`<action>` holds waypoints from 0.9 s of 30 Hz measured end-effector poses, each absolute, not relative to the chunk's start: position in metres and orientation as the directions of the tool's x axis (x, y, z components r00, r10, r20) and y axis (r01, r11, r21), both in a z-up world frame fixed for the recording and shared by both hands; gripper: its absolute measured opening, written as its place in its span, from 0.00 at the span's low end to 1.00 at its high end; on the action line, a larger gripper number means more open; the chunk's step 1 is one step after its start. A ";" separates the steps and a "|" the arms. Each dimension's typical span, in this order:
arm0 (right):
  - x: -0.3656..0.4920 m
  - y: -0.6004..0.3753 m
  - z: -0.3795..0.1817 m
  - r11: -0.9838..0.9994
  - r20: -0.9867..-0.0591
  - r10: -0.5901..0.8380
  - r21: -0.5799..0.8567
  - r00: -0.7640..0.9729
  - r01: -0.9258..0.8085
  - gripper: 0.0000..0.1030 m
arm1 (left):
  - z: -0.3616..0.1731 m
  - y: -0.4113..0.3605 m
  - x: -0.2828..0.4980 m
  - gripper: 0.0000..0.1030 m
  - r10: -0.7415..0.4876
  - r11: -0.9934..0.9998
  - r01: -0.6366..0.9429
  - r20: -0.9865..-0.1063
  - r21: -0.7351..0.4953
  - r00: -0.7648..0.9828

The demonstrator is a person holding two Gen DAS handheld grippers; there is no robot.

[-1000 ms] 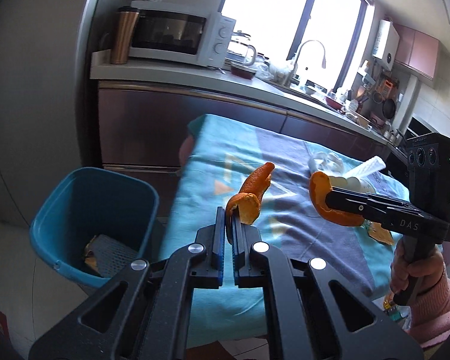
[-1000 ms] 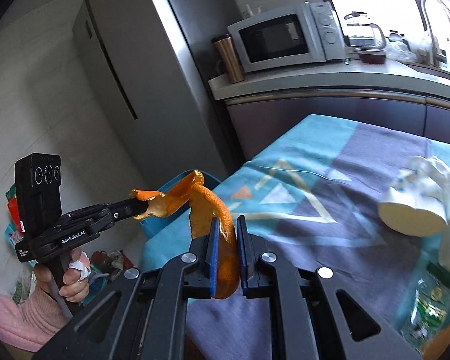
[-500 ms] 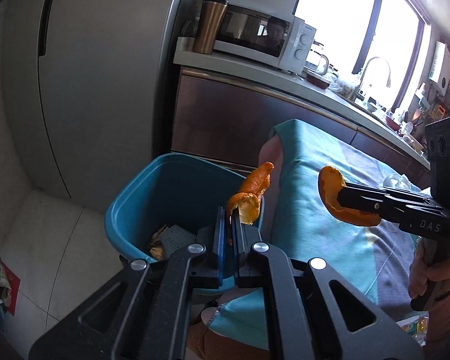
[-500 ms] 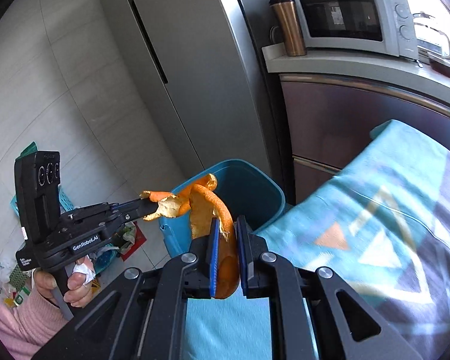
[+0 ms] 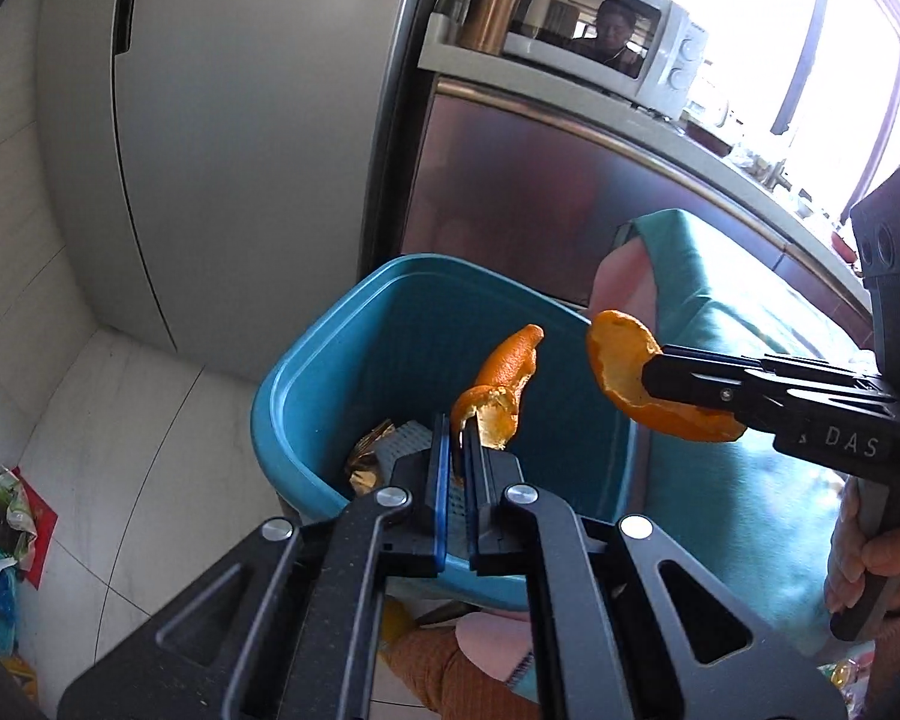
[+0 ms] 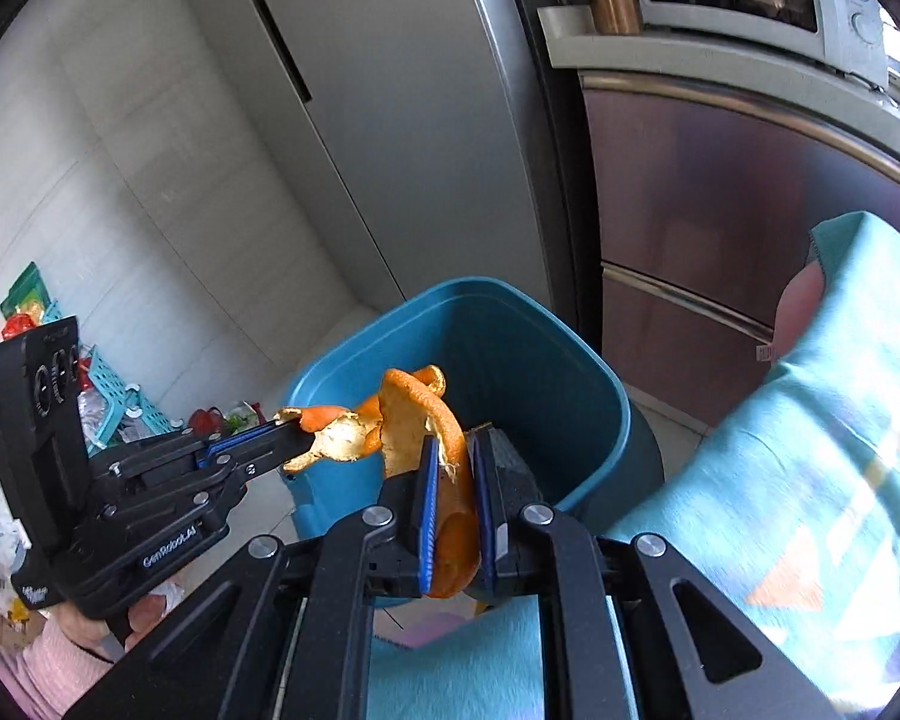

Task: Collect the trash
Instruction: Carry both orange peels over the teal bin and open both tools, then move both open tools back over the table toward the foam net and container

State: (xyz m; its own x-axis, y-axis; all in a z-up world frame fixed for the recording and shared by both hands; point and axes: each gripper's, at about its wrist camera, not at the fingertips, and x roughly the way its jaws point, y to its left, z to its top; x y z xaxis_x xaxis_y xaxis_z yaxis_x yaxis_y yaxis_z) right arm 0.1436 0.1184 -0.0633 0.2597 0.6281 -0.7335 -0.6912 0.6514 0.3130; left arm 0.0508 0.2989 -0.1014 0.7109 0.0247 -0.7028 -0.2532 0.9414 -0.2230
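In the left wrist view the left gripper [image 5: 457, 433] projected from 6 o'clock toward the frame centre, its blue-lined jaws pinching the lower edge of a curled orange peel strip [image 5: 501, 391]; the strip rose toward 1 o'clock, held in the air over the open mouth of the teal trash bin [image 5: 306, 360]; crumpled scraps [image 5: 373, 455] lay at the bin bottom. The right gripper [image 5: 648, 373] entered from 3 o'clock, roughly level, its jaws clamped on a broad orange peel piece [image 5: 621, 360] held at the bin's 3 o'clock rim; the right hand [image 5: 870, 564] wrapped the handle at 4 o'clock. In the right wrist view the right gripper [image 6: 455, 492] held that piece [image 6: 450, 516] between its pressed pads, pointing at the bin [image 6: 540, 372]; the left gripper [image 6: 288, 441] reached in from 9 o'clock, tilted slightly upward, with its strip [image 6: 336, 435] over the bin's 9 o'clock rim; the two peels overlapped in this view, and contact could not be determined. A teal tablecloth [image 6: 810, 450] occupied 3 to 5 o'clock; a grey refrigerator [image 5: 222, 138] stood behind the bin at 11 o'clock.
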 end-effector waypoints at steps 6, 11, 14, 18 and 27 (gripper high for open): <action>0.152 0.127 -0.071 0.677 -0.757 0.604 0.322 0.249 -0.662 0.13 | -0.111 0.299 0.064 0.06 0.022 0.940 -0.260 -0.717 -0.223 0.697; 0.160 0.126 -0.074 0.695 -0.751 0.607 0.342 0.261 -0.632 0.20 | -0.120 0.299 0.077 0.11 0.011 0.934 -0.267 -0.725 -0.239 0.688; 0.158 0.121 -0.071 0.695 -0.741 0.612 0.339 0.276 -0.634 0.22 | -0.123 0.298 0.080 0.11 0.005 0.933 -0.265 -0.729 -0.242 0.684; 0.152 0.106 -0.064 0.690 -0.719 0.631 0.349 0.291 -0.633 0.24 | -0.118 0.290 0.077 0.14 -0.001 0.941 -0.241 -0.713 -0.239 0.701; 0.119 0.056 -0.030 0.655 -0.628 0.694 0.346 0.352 -0.672 0.29 | -0.082 0.252 0.058 0.24 -0.052 0.964 -0.124 -0.626 -0.234 0.778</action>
